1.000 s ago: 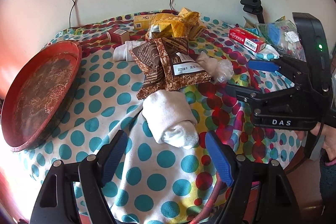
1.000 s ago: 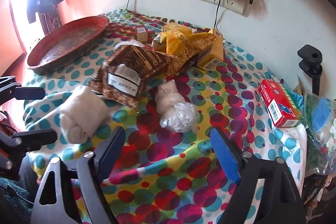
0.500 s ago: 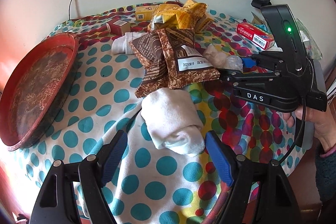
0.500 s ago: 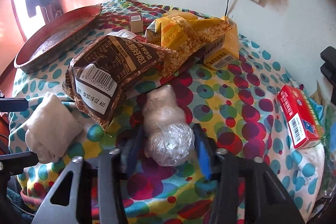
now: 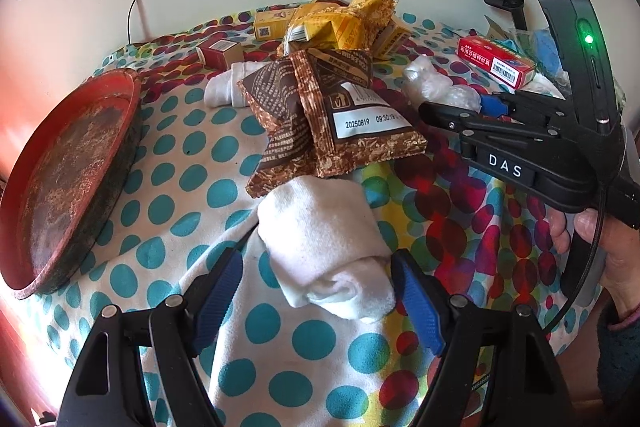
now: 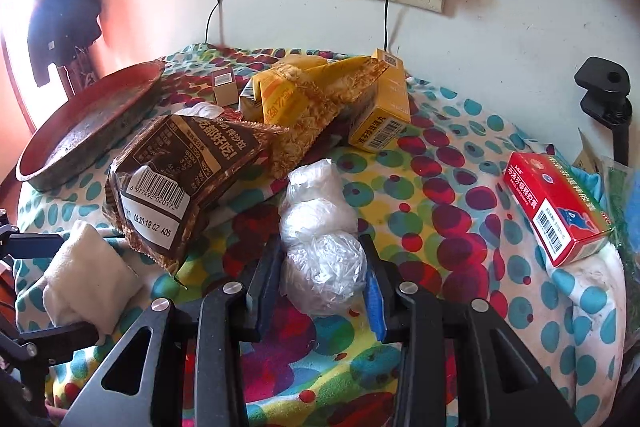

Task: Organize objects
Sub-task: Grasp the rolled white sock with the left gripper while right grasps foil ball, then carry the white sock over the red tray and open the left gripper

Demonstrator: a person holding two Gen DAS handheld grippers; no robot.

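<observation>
A white rolled cloth (image 5: pixel 324 243) lies on the dotted tablecloth, just below the brown snack bags (image 5: pixel 328 115). My left gripper (image 5: pixel 320 299) stands open, its blue pads on either side of the roll's near end. A clear plastic-wrapped white bundle (image 6: pixel 320 251) lies to the right of the brown bags (image 6: pixel 180 179). My right gripper (image 6: pixel 320 267) is closing on it and its pads press on both of the bundle's sides. In the left wrist view the right gripper (image 5: pixel 460 105) reaches in from the right, held by a hand (image 5: pixel 592 239).
A round red tray (image 5: pixel 68 167) sits at the table's left. Yellow snack bags (image 5: pixel 340 23) and a yellow box (image 6: pixel 380 119) are piled at the back. A red box (image 6: pixel 556 203) lies far right. A second white roll (image 5: pixel 228 83) and a small box (image 5: pixel 218 53) lie behind.
My right gripper has moved in over the plastic-wrapped bundle and shut on it. My left gripper has come a little closer to the white roll and stays open.
</observation>
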